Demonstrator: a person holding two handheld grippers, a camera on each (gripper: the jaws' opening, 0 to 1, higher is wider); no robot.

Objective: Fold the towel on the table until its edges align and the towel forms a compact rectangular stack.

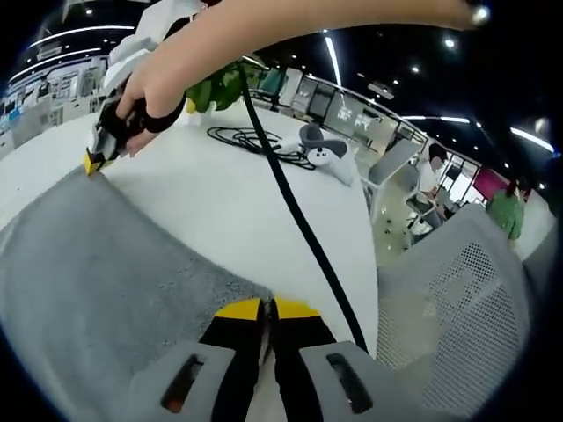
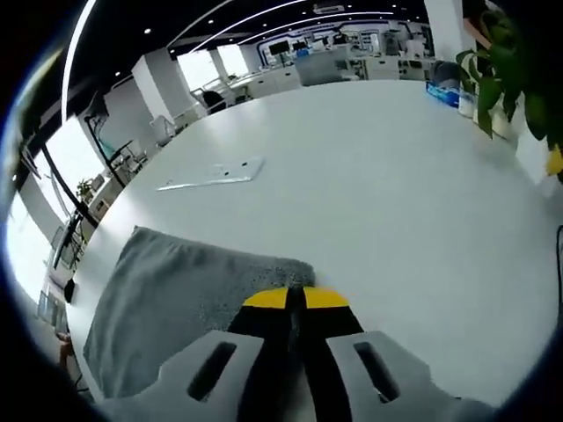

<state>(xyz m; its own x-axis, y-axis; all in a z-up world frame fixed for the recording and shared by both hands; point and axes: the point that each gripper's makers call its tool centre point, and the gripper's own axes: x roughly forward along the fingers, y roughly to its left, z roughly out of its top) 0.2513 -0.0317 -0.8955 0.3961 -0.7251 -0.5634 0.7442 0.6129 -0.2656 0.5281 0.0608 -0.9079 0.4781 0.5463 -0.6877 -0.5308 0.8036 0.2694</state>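
Pinching two corners of the grey towel is where things stand: the fold looks only just begun, if at all. In the left gripper view the left tongs rise from the bottom with their yellow tips pressed together, and the near edge of the towel runs right under those tips, so they appear closed on that corner. Across the cloth, the right tongs come in at the upper left, held in a person's hand, with their yellow tip down on the far corner of the towel. In the right gripper view the same right tongs show their tips shut tight, sitting at the edge of the towel, apparently with the corner caught between them.

The towel lies spread over the white table, mostly flat, in what looks like a single layer; no doubled edge or stack is visible. So, as a judgement, nearly all the work remains: bringing the held edge over to meet the opposite one, lining up the borders, then folding again until the cloth is a compact rectangle.

Other things share the table well away from the towel: a black cable trailing from the hand toward the left tongs, a white controller beside a coil of cable, a green plant, and a flat white sheet.
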